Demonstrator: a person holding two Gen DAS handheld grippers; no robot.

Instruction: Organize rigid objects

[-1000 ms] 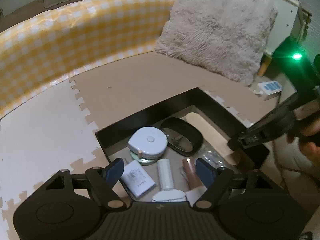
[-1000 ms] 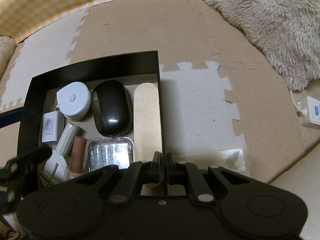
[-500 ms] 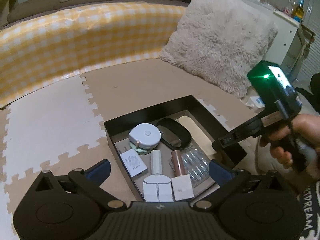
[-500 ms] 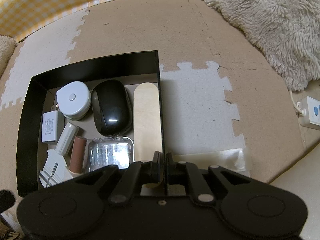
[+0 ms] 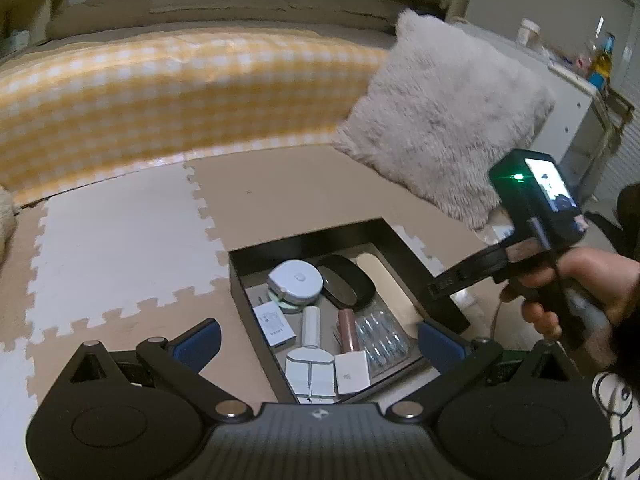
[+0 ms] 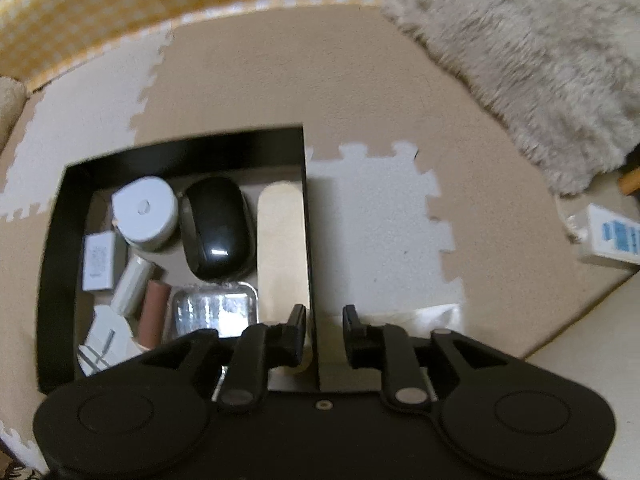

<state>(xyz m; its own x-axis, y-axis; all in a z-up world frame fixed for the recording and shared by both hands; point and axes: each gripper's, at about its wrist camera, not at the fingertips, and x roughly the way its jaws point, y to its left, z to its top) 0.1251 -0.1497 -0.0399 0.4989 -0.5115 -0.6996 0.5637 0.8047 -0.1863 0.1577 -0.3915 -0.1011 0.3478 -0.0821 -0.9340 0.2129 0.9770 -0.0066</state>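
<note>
Black open-topped box sits on the beige-and-white foam puzzle floor mat. Around it, from the right wrist view: a yellow-checked cushioned border runs from 9 to 12 o'clock, a shaggy grey pillow lies at 2 o'clock, and a white power strip with blue markings sits at 3 o'clock, partly cut off by the frame edge.

Inside the box, a glossy black oval case lies at the centre, with a pale wooden rounded board along the right wall at 3 o'clock. A white round tape-measure-like case fills the 11 o'clock corner, a clear plastic lidded case lies at 6 o'clock, a small white labelled box at 9 o'clock, a white cylinder and a brown cylinder towards 7 o'clock. A white angular tool and a white square card at the near end are largely hidden behind the gripper body.

Right gripper straddles the box's right wall; its jaws have just been opening, and the pads stand slightly apart, clear of the wall. Left gripper hangs above the box's near end, spread wide with nothing held.
</note>
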